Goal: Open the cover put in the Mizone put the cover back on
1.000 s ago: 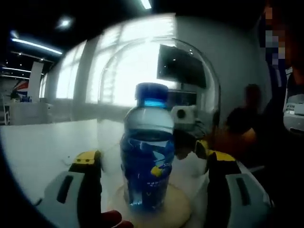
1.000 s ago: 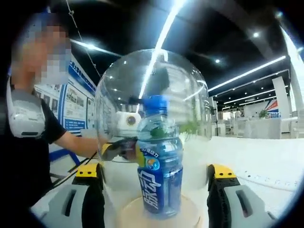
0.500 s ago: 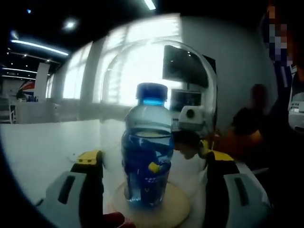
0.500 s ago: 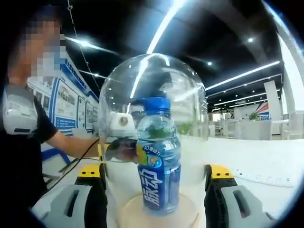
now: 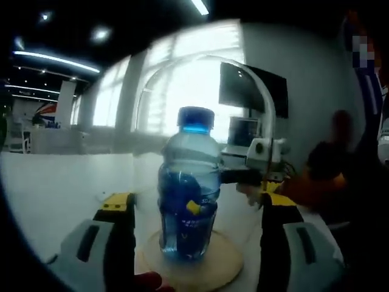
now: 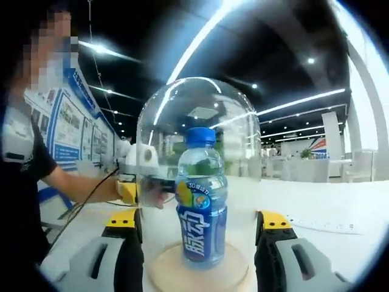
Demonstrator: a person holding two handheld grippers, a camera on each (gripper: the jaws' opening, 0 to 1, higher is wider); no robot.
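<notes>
1. White table [image 6: 340, 207] under everything; open hall behind the dome, ceiling strip lights, bright windows, blue poster boards.
2. Clear dome cover [image 6: 199, 103] down over the Mizone bottle [image 6: 202, 201], standing on round wooden base [image 6: 164, 274].
3. Left gripper [image 5: 189, 210] spread wide, jaws flanking the dome, glass contact unclear.
4. Right gripper [image 6: 199, 226] likewise wide either side of dome.
5. Bottle upright at base centre, blue cap; white Chinese lettering on label, not readable.
</notes>
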